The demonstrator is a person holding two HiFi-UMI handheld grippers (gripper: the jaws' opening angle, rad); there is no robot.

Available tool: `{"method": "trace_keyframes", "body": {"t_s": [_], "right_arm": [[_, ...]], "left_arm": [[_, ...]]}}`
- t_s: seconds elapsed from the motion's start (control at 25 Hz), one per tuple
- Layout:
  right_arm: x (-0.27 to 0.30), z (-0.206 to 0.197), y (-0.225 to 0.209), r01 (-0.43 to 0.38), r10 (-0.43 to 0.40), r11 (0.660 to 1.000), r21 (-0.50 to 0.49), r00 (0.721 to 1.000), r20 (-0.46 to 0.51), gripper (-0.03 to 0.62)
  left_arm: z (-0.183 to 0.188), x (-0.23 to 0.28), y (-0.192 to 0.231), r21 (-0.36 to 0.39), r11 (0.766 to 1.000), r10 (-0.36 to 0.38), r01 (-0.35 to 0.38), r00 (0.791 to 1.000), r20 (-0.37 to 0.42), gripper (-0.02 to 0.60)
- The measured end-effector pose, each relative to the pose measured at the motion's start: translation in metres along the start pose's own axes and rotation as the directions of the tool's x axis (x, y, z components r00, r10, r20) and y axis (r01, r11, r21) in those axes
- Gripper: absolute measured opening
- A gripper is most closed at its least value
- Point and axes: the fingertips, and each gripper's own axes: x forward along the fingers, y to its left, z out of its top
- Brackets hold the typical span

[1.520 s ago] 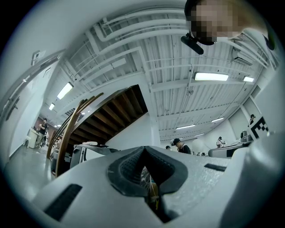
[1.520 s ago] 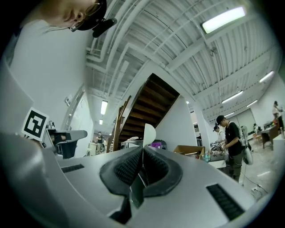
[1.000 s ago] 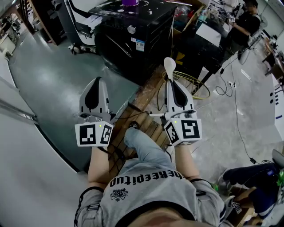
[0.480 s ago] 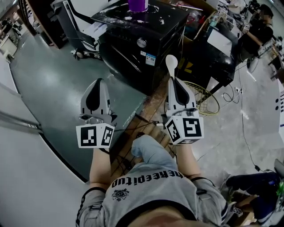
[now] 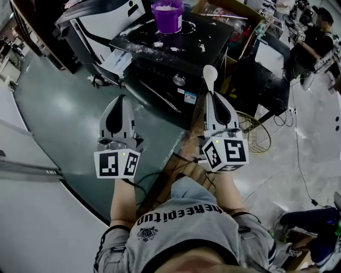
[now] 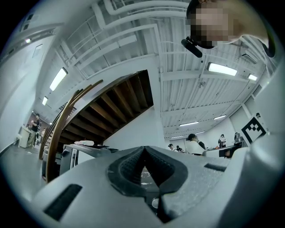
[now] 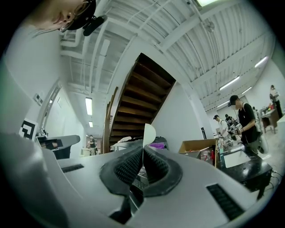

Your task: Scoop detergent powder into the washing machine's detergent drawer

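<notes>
The black washing machine [image 5: 176, 50] stands ahead of me with white powder spilled over its top. On that top sits a purple cup [image 5: 168, 9] of detergent powder. My right gripper [image 5: 213, 95] is shut on the handle of a white spoon [image 5: 210, 73], whose bowl points toward the machine's front right corner. The right gripper view shows the spoon [image 7: 148, 132] rising from between the closed pads of my right gripper [image 7: 142, 150]. My left gripper [image 5: 118, 99] is shut and holds nothing, hovering over the green floor left of the machine. In its own view, my left gripper [image 6: 143, 150] has its pads pressed together.
A wooden pallet [image 5: 178, 160] with cables lies under my knee. A gold wire basket [image 5: 253, 128] sits right of the machine. A white appliance [image 5: 104, 21] stands at the back left. A person [image 5: 314, 40] works at a desk at the far right.
The washing machine and purple cup have come closer and lower in the head view. Both grippers keep the same pose, the spoon still in the right one.
</notes>
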Motion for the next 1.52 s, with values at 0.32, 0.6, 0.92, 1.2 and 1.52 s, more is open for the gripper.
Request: {"method": "trace_keyframes", "body": {"t_s": [0.32,0.6,0.92,1.2,1.52], "right_arm": [[0.038,0.032,0.009,-0.052,0.052,0.999,0.0,0.998,0.023,0.006],[0.05,0.031,0.008,-0.108,0.108,0.993,0.051,0.994,0.009,0.006],[0.081,0.025,0.004,-0.085,0.087,0.996,0.035,0.996,-0.038,0.006],[0.13,0.022,-0.013,-0.038,0.039,0.999,0.02,0.999,-0.036,0.006],[0.217,0.018,-0.029,0.026,-0.025,0.998,0.057,0.999,-0.03,0.006]], "left_arm": [[0.028,0.044,0.025,-0.003,1.0,0.002,-0.002,1.0,0.018,0.003],[0.031,0.062,0.018,0.003,0.999,-0.038,0.038,0.999,0.016,0.003],[0.021,0.103,0.025,-0.033,0.996,-0.084,0.085,0.996,0.028,0.003],[0.005,0.152,0.048,-0.036,0.994,-0.099,0.1,0.994,0.039,0.003],[-0.012,0.222,0.099,-0.052,0.992,-0.113,0.115,0.993,0.038,0.003]]}}
